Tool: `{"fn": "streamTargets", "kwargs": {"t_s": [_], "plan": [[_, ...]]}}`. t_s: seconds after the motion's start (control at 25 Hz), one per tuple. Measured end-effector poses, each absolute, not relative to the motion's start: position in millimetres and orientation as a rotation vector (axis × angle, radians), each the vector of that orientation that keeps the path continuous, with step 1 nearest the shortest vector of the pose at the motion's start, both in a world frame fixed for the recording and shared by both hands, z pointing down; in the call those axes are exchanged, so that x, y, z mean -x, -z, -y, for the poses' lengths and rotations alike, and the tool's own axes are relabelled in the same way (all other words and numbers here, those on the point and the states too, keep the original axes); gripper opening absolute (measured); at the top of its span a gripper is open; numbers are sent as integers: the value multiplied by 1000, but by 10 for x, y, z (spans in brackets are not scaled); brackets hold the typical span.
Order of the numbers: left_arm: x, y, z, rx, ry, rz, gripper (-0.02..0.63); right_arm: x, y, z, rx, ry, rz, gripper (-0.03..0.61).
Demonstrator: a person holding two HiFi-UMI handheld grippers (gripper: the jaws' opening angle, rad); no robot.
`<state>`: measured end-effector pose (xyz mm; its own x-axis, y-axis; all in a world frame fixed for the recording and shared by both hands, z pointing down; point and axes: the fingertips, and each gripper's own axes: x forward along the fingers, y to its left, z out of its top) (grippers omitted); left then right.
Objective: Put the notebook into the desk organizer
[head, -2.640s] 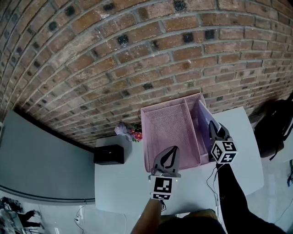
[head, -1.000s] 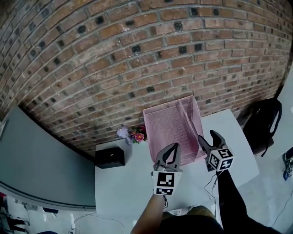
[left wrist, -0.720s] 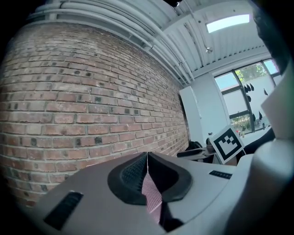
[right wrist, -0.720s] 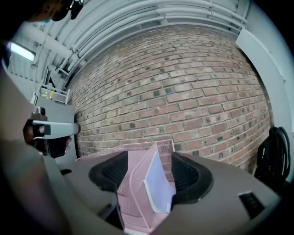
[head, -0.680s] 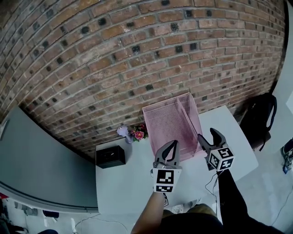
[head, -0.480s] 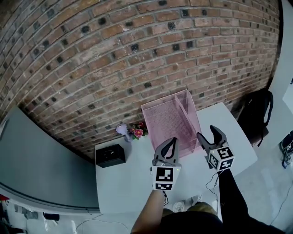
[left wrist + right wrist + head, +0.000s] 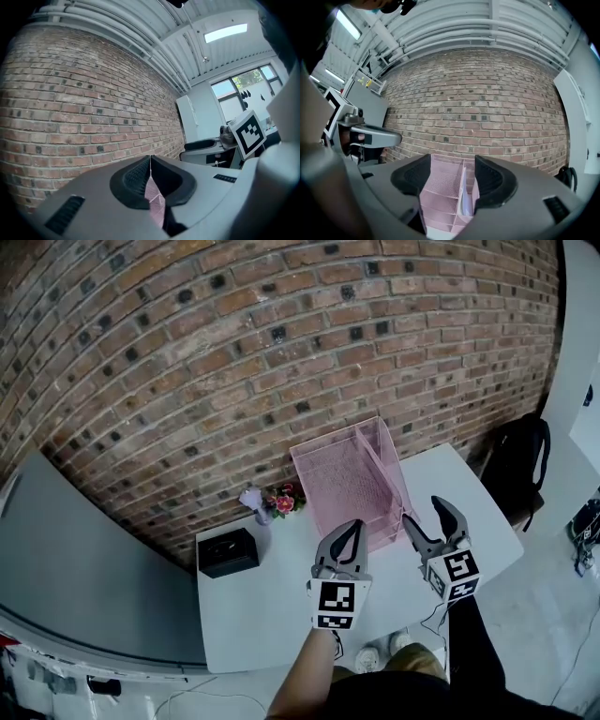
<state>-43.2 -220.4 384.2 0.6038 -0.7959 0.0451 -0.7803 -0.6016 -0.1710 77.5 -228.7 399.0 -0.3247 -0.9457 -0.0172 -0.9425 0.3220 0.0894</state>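
Note:
The pink mesh desk organizer [image 7: 349, 480] stands at the back of the white table [image 7: 272, 601], against the brick wall. In the right gripper view a pale notebook [image 7: 467, 202] stands upright in the narrow right slot of the organizer [image 7: 440, 192]. My left gripper [image 7: 352, 525] hovers just in front of the organizer, shut with nothing between its tips. My right gripper [image 7: 424, 514] floats off the organizer's near right corner, open and empty. In the left gripper view the left gripper [image 7: 150, 159] shows closed tips with a strip of pink organizer [image 7: 154, 204] behind them. The right gripper [image 7: 452, 176] frames the organizer between its spread pads.
A black box [image 7: 228, 551] sits at the table's back left, with a small vase of flowers [image 7: 270, 501] beside the organizer. A black bag [image 7: 521, 457] stands on the floor to the right of the table. The brick wall [image 7: 234, 352] runs behind everything.
The right gripper has drawn back from the organizer's right slot and now floats in front of it. Both grippers sit nearer the table's front. The left gripper stays shut.

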Motion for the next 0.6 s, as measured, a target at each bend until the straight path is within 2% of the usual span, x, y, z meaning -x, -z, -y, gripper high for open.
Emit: {"fn": "streamTargets", "kwargs": {"t_s": [0.4,0.44,0.52,0.6], "plan": [[356,-3754,2138,2636,170,-1443,17,-929,-3939,2225,-1736,182,2562,281],[326,-3770,2131,2630,175,-1453,17,-957,-3944,2223,-1725,185,2569,272],[251,-3801,2103,2622,183,-1473,17,-1030,-3957,2210,-1712,188,2587,201],[186,-3822,2058,2610,182,-1494,17,-1093,-3980,2195,-1696,182,2608,174]]}}
